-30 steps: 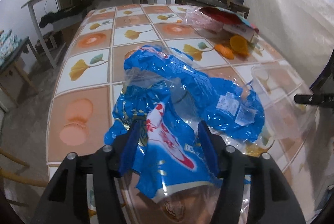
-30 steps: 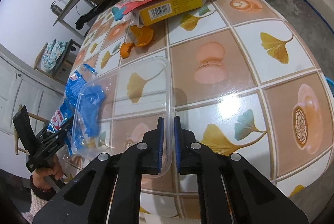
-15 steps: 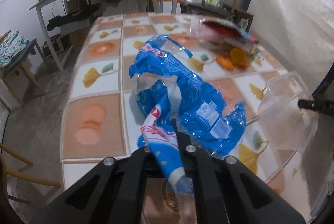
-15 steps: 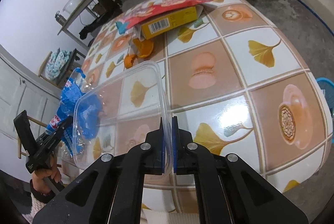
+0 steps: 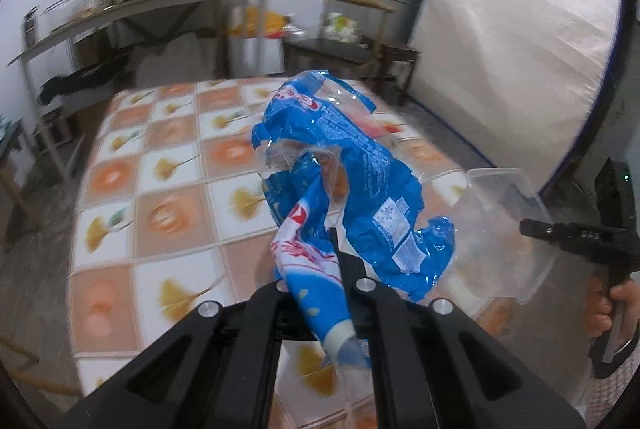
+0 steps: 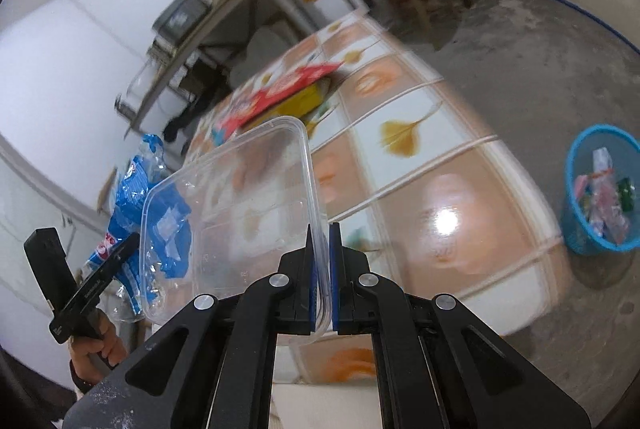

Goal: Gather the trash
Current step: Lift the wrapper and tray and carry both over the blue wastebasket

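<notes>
The left gripper (image 5: 320, 269) is pinching a blue wrapper (image 5: 352, 181) above the table (image 5: 160, 197); the right gripper (image 6: 322, 269) is clamping a clear plastic container (image 6: 248, 205) by its rim.

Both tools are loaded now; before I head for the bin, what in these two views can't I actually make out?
- Left wrist view: the blue wrapper hides the table behind it, and its print is too blurred to read.
- Right wrist view: the clear plastic container veils the tiles behind; red packaging is smeared by motion.
- Blue basket: contents too small to identify.
</notes>
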